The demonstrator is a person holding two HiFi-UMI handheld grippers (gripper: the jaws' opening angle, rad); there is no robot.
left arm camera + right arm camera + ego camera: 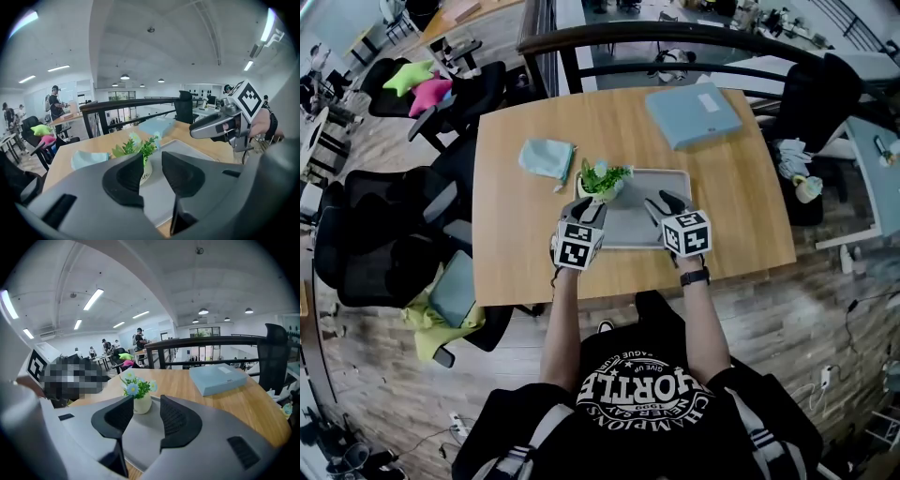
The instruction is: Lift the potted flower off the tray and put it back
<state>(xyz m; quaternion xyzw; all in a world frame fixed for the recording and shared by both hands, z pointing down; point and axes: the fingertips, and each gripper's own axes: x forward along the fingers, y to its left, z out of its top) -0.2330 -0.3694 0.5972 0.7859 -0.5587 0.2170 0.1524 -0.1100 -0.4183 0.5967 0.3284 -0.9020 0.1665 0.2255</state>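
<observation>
The flower pot point(602, 180) stands in the tray's point(634, 228) upper left corner, and the left gripper point(153, 164) and right gripper point(146, 406) hang open and empty nearby, so one should reach in slowly and squeeze the pot softly.

Left claw point(152, 158), right claw point(146, 401): both ajar

The potted flower point(605, 180), in a cream pot, stands upright in the far left corner of the grey tray point(634, 223).
</observation>
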